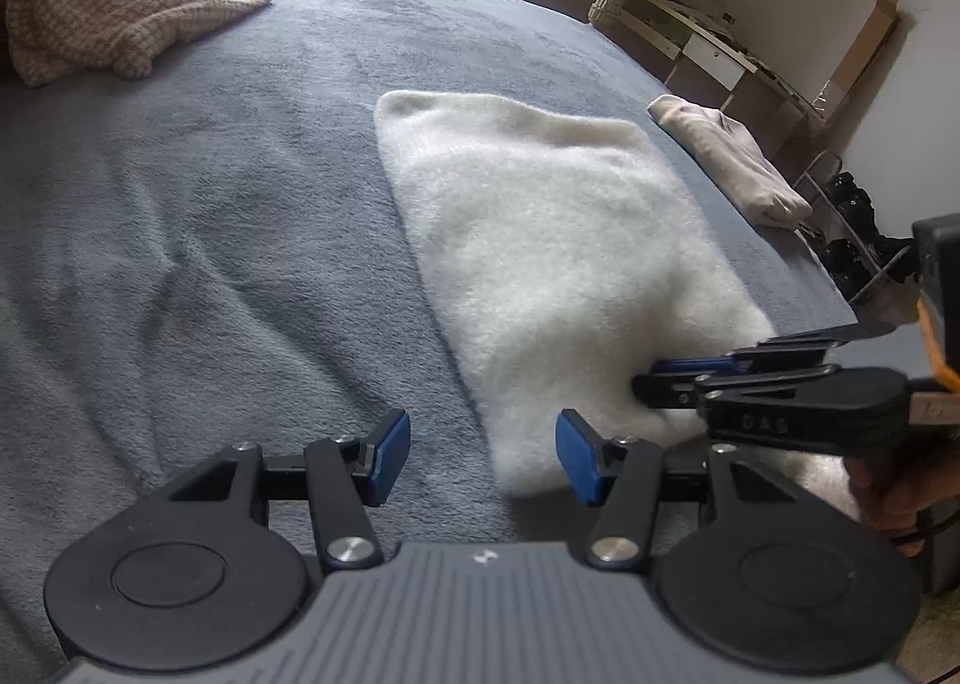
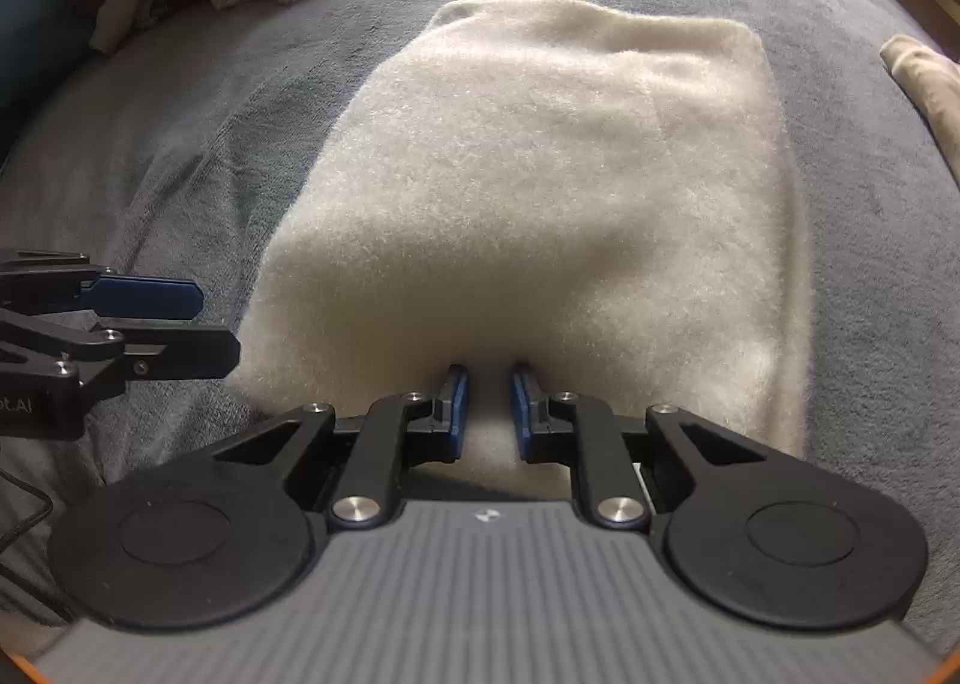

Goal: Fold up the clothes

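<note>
**Fleece on the bed, one tool gripping**

A white, fluffy fleece [image 2: 540, 192], folded to a rough rectangle, lies on a bed under a gray plush blanket [image 1: 210, 204]. The right tool [image 2: 487, 402] is clenched on the fleece's near edge, pile bunched between its blue pads. The left tool [image 1: 483, 456] hangs released over the fleece's left edge, grasping nothing. A beige houndstooth knit [image 1: 108, 6] lies crumpled far left; a pale folded garment [image 1: 732, 156] sits far right.

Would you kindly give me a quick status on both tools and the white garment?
Right tool pinching near edge of white fleece garment. Left tool open, empty, at its near left corner. Garment part-folded on grey blanket. Nothing in the way.
</note>
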`<state>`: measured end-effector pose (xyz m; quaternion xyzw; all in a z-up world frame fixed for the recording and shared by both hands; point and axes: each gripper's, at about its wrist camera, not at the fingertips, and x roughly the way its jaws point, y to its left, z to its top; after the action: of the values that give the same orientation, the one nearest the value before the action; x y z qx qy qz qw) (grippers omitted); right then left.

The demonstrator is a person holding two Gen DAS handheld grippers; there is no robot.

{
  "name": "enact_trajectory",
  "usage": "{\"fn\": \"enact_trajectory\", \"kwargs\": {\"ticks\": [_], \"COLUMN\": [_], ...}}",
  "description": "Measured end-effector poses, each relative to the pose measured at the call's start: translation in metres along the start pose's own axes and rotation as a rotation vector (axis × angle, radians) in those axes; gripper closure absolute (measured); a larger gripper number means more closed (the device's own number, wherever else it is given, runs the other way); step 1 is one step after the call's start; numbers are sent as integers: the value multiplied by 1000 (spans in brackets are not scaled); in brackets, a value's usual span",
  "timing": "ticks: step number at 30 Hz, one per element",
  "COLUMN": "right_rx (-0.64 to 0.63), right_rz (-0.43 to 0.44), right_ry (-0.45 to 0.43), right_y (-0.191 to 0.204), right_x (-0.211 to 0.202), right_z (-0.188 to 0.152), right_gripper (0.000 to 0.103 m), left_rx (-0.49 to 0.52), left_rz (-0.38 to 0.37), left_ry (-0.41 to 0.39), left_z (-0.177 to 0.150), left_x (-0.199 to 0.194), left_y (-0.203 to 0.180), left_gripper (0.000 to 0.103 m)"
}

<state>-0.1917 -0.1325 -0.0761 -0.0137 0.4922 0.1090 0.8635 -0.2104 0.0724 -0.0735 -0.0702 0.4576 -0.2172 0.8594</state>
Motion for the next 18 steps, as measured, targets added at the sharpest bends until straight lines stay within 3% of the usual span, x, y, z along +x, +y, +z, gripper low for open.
{"fn": "enact_trajectory", "kwargs": {"ticks": [6, 9, 13, 18], "right_rx": [-22, -6, 24, 3], "right_rz": [56, 124, 131, 95], "right_ry": [-76, -52, 42, -17], "right_y": [13, 17, 14, 8], "right_x": [-43, -35, 15, -23], "right_z": [6, 1, -16, -4], "right_gripper": [89, 88, 89, 88], "left_rx": [-12, -7, 7, 41], "left_rz": [43, 36, 19, -23], "left_ry": [21, 34, 49, -28], "left_z": [-10, -14, -18, -4], "left_x": [-8, -5, -2, -3], "left_y": [16, 15, 9, -4], "left_gripper": [49, 49, 49, 49]}}
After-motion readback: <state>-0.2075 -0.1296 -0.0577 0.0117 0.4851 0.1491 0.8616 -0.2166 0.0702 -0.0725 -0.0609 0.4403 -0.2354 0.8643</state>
